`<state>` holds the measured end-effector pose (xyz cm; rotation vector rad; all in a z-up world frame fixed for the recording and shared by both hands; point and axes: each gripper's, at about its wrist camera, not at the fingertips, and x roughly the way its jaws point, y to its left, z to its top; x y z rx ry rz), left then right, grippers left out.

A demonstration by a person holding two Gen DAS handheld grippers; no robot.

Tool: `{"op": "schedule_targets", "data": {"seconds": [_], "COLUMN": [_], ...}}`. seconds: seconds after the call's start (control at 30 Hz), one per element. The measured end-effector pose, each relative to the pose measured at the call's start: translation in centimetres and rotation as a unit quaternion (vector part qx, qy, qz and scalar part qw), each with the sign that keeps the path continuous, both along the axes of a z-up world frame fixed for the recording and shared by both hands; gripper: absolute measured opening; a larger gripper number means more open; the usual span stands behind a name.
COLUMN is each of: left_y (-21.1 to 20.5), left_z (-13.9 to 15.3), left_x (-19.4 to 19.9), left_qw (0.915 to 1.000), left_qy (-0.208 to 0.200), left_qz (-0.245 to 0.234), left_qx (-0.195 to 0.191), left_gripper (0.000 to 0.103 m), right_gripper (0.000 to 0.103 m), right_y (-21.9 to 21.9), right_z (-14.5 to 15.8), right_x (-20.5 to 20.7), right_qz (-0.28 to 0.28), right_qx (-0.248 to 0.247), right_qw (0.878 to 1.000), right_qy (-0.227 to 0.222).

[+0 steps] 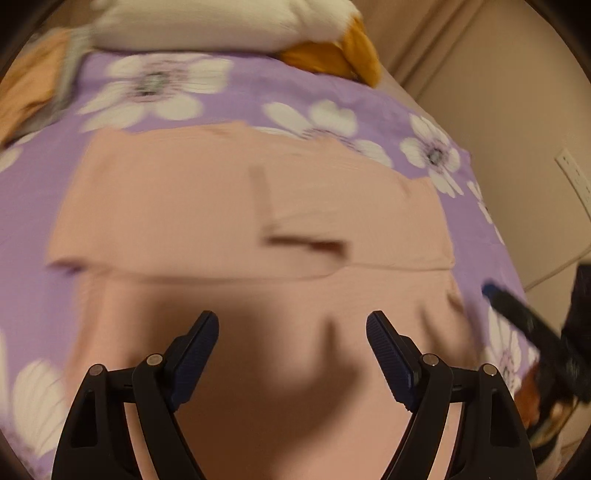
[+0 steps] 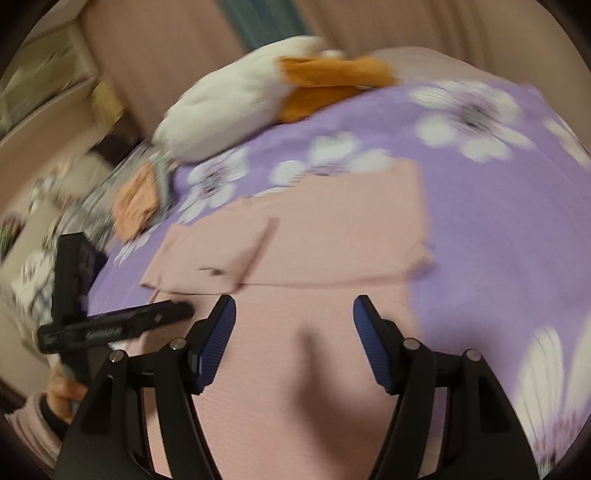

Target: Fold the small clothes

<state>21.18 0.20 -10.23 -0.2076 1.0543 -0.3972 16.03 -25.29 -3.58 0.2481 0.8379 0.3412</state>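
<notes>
A pale pink garment [image 1: 229, 206] lies spread on the purple flowered bedsheet [image 1: 229, 96], with its upper part folded down over the lower part. It also shows in the right wrist view [image 2: 325, 229]. My left gripper [image 1: 292, 325] is open and empty just above the garment's near part. My right gripper [image 2: 294, 310] is open and empty above the same near part. The left gripper also shows at the left of the right wrist view [image 2: 122, 321]. A finger of the right gripper shows at the right edge of the left wrist view [image 1: 524, 314].
A white and orange pile of clothes [image 1: 236, 26] lies at the far side of the bed, also seen in the right wrist view [image 2: 258, 96]. An orange garment [image 2: 136, 199] lies at the bed's left edge. A wall socket [image 1: 576, 177] is at the right.
</notes>
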Motion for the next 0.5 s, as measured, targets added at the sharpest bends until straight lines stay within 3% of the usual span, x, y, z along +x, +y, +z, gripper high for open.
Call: {"op": "schedule_targets", "data": {"seconds": [0.17,0.27,0.33,0.37,0.43,0.5], "left_y": [5.3,7.3,8.4,8.9,9.4,9.8], "left_z": [0.6,0.7,0.6,0.6,0.5,0.3], "left_x": [-2.3,-3.0,-3.2,-3.4,-3.3,-3.4], "left_qw": [0.9981,0.9963,0.9952,0.9948,0.9942,0.9938], "left_qy": [-0.013,-0.011,-0.009,-0.009,-0.007,-0.007], "left_qz": [0.06,0.085,0.095,0.098,0.103,0.104], "left_qx": [-0.001,-0.008,-0.023,-0.026,-0.03,-0.037], "left_gripper": [0.082,0.082,0.082,0.082,0.082,0.082], "right_gripper": [0.064,0.061,0.044,0.04,0.024,0.019], "right_y": [7.8,11.1,12.0,12.0,10.9,8.5], "right_z": [-1.4,-3.6,-5.2,-5.8,-5.6,-5.0], "right_x": [5.7,8.6,9.9,10.2,10.3,10.3], "right_qz": [0.096,0.122,0.121,0.118,0.099,0.059], "right_qx": [-0.058,-0.106,-0.147,-0.158,-0.141,-0.08], "right_qw": [0.994,0.987,0.981,0.979,0.984,0.994], "right_qy": [0.004,0.024,0.047,0.053,0.045,0.045]}}
